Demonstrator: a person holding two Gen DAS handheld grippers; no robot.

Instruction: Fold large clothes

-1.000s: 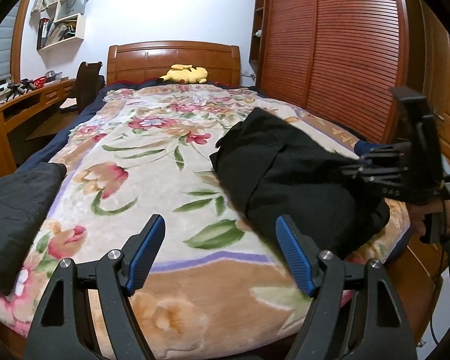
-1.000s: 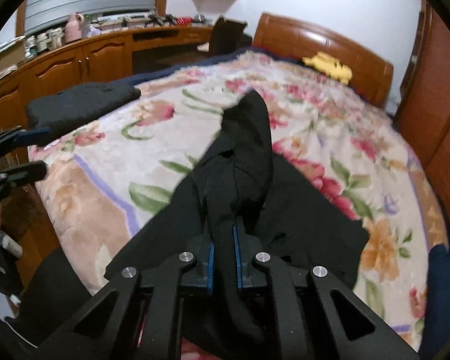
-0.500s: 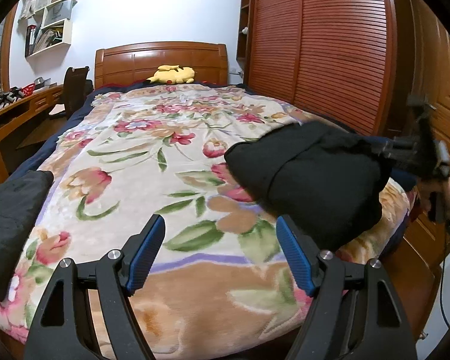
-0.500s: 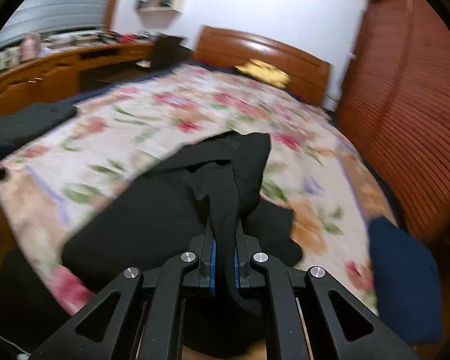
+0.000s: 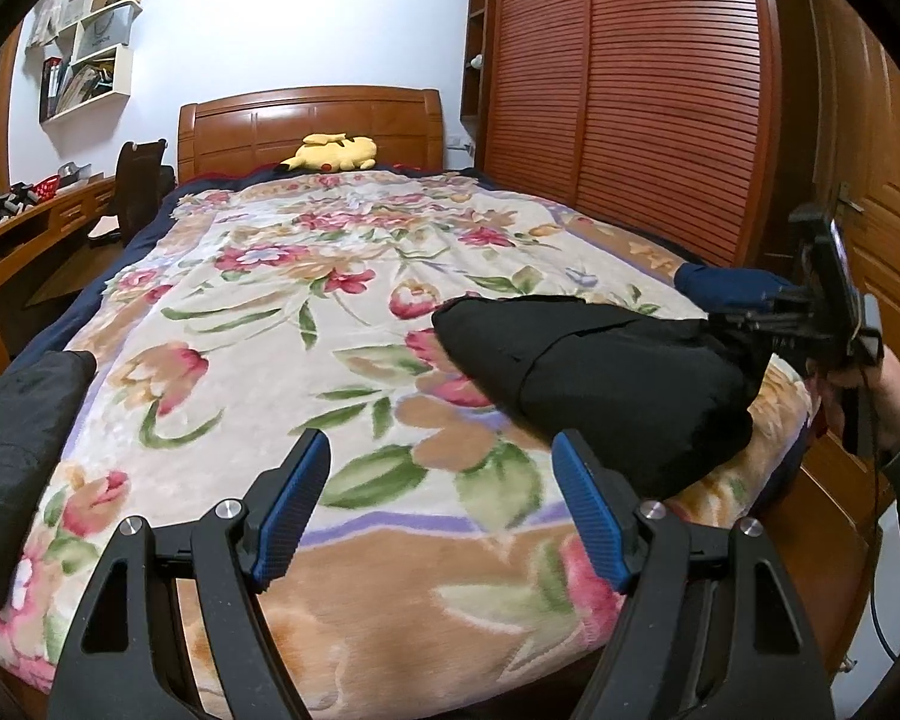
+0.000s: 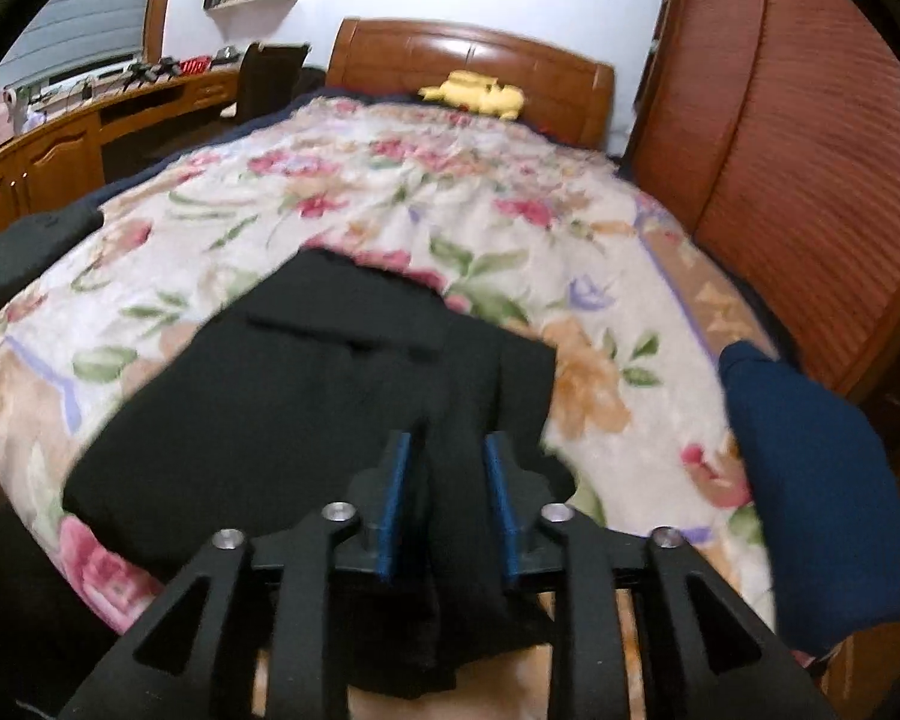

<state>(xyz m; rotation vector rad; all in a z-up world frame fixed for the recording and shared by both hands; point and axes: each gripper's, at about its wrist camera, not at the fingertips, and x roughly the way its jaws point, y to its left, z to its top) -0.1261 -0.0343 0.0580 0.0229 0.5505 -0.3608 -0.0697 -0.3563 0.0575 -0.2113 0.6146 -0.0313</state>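
A wide bed under a cream floral plush blanket point(image 5: 258, 324) fills the room, with a carved wooden headboard point(image 5: 309, 120) and slatted brown wardrobe doors point(image 5: 642, 96) alongside. Only the left wrist view shows the right gripper point(image 6: 447, 483) from outside, held in a hand point(image 5: 888, 387). The folded black garment point(image 5: 600, 372) lies at the bed's near right corner. The left gripper point(image 5: 441, 504) is released, nothing between its jaws; the right gripper's jaws have just been opening, black cloth still between them.

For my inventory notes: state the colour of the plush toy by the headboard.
Yellow. The plush toy shows sharpest in the left wrist view.
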